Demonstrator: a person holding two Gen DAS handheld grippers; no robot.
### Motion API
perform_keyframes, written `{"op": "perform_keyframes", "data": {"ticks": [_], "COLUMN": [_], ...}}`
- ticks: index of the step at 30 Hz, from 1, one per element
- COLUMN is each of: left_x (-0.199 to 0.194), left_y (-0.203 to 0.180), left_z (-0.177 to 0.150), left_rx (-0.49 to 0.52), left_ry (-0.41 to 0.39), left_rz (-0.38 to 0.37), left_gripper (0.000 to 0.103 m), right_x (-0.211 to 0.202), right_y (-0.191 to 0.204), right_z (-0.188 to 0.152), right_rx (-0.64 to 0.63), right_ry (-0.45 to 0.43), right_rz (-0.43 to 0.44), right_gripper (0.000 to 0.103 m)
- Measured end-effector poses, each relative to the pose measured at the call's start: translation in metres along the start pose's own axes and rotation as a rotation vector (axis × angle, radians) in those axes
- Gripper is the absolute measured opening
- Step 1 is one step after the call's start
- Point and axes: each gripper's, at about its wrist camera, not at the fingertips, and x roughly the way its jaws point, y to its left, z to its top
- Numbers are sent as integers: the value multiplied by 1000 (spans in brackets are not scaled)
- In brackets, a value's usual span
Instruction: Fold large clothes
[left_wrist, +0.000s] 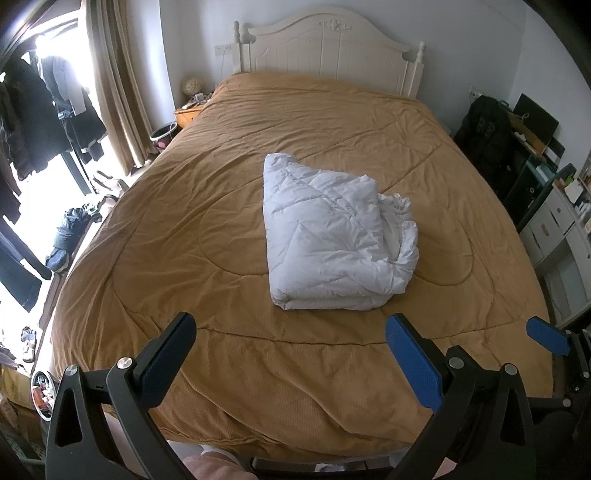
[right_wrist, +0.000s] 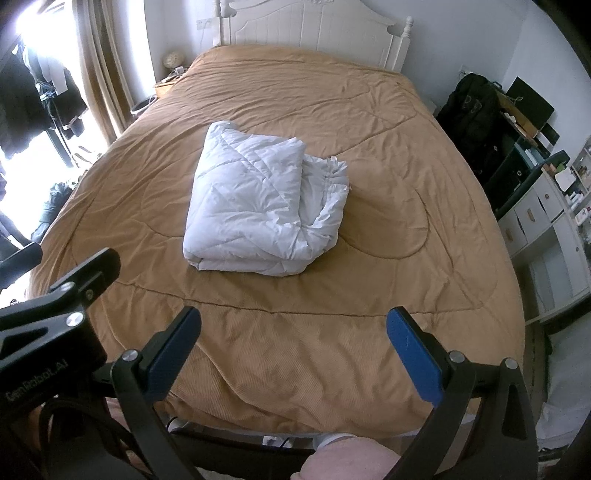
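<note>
A white quilt (left_wrist: 332, 236) (right_wrist: 258, 206) is lying folded into a thick bundle near the middle of a bed (left_wrist: 184, 229) (right_wrist: 388, 258), resting on the tan bedspread, with its layered loose edges bunching toward the right side. The left tool (left_wrist: 291, 354) is hovering over the foot of the bed with its blue-padded fingers spread wide apart, gripping nothing and sitting well short of the quilt. The right tool (right_wrist: 293, 347) is hovering just beside it, likewise spread wide and gripping nothing. A white headboard (left_wrist: 332, 44) (right_wrist: 314, 26) is standing at the far end, and curtains (left_wrist: 114, 81) are hanging at the left by the bright window.
</note>
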Motion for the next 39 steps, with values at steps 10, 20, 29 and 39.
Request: {"op": "perform_keyframes", "data": {"ticks": [10,20,29,39], "left_x": [2,3,3,2], "left_y": [-2,-1,0,2], "left_z": [-4,-3,-4,-4], "left_rx": [1,1,-2,-5], "left_ry": [7,10,13,19], "left_rz": [2,2,2,6], "left_gripper": [102,102,102,102], "right_x": [4,3,3,4], "right_y": [-1,-1,0,-2], "right_z": [-1,-1,-1,1], "right_rx": [-8,-6,-5,-9], "right_ry": [5,6,7,9], "right_rz": [3,1,1,3], "right_gripper": [100,100,100,100]}}
